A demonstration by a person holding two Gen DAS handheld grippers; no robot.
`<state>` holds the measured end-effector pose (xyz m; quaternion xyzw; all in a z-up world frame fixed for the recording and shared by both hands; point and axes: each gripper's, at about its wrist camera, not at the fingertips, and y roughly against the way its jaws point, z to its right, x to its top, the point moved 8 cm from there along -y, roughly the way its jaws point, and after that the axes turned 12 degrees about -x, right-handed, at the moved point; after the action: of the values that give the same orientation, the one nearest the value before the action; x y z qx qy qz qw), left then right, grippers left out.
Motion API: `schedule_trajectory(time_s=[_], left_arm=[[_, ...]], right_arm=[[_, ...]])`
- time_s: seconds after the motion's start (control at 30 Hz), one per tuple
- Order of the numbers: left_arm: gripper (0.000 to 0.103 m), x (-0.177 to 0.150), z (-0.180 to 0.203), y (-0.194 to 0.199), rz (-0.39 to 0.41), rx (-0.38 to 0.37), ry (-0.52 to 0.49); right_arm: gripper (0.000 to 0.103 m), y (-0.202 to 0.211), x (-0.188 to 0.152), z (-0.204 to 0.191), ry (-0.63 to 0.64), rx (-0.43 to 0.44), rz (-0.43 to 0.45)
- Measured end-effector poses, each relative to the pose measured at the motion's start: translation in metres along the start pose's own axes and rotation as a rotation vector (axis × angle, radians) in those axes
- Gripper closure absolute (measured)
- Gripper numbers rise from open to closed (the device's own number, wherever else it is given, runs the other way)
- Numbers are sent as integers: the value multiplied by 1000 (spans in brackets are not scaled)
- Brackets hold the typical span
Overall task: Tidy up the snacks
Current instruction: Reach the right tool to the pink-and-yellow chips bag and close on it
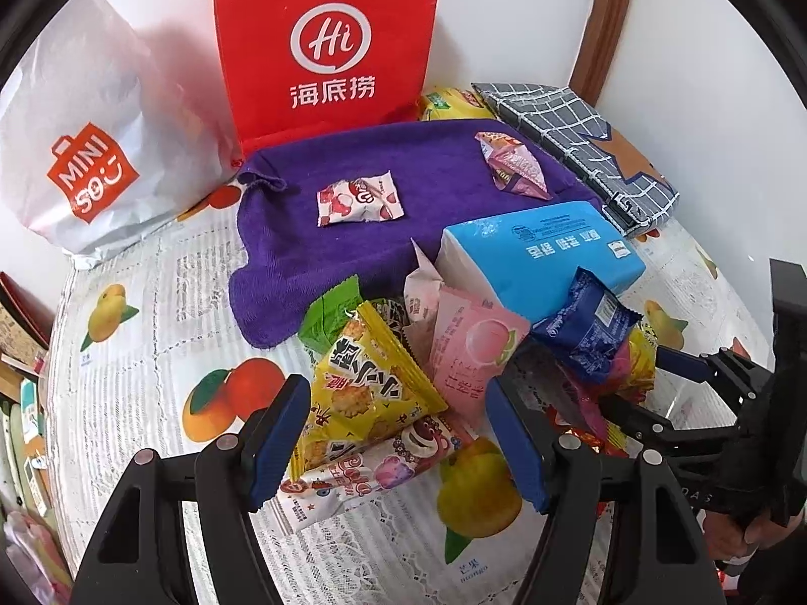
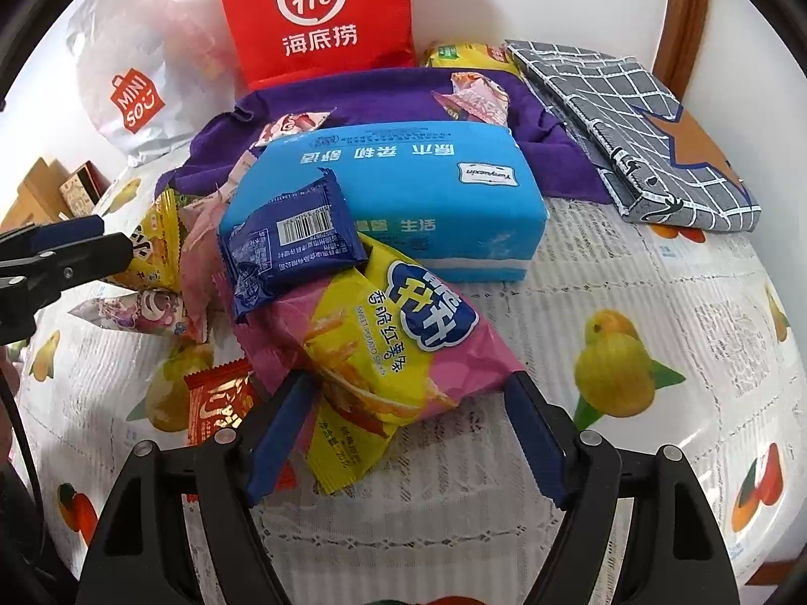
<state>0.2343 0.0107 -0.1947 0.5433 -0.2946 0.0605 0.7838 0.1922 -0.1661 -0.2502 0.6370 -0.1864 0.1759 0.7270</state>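
Looking along the left gripper (image 1: pixel 398 433), I see its blue-padded fingers spread, a yellow triangular snack pack (image 1: pixel 368 383) lying between them with no pad visibly pressing it. Under it a pink bear-print packet (image 1: pixel 383 469) is partly covered, and a green wrapper (image 1: pixel 330 312) shows only one corner. A pale pink peach bar (image 1: pixel 469 353) and a dark blue wrapper (image 1: pixel 587 330) lean against the blue tissue pack (image 1: pixel 544 252), which hides the heap behind it. Two small packets lie apart on the purple towel (image 1: pixel 312 262), their print too small to read. The right gripper (image 1: pixel 676 378) enters from the right edge, its tips buried among wrappers.

From the right wrist, the right gripper (image 2: pixel 408 428) stands spread around the near end of a pink-and-yellow chip bag (image 2: pixel 393 348); whether the pads touch it I cannot tell. A red packet (image 2: pixel 219 408) is half hidden by the left finger (image 2: pixel 275 433). All of it sits on the fruit-print tablecloth (image 2: pixel 630 302).
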Motion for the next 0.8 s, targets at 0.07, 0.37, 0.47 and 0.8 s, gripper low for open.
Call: schedule_trajectory(time_s=[0.07, 0.37, 0.47, 0.8], left_arm=[[33, -1, -2, -2, -4, -6, 11], [33, -3, -3, -5, -10, -35, 30], [33, -3, -3, -5, -9, -37, 31], [33, -3, -3, -6, -9, -46, 38]], right_arm=[[31, 2, 0, 0, -3, 16, 18], [64, 10, -3, 1, 21, 47, 49], [67, 14, -6, 2, 24, 70, 54], [68, 25, -15, 11, 36, 95, 72]])
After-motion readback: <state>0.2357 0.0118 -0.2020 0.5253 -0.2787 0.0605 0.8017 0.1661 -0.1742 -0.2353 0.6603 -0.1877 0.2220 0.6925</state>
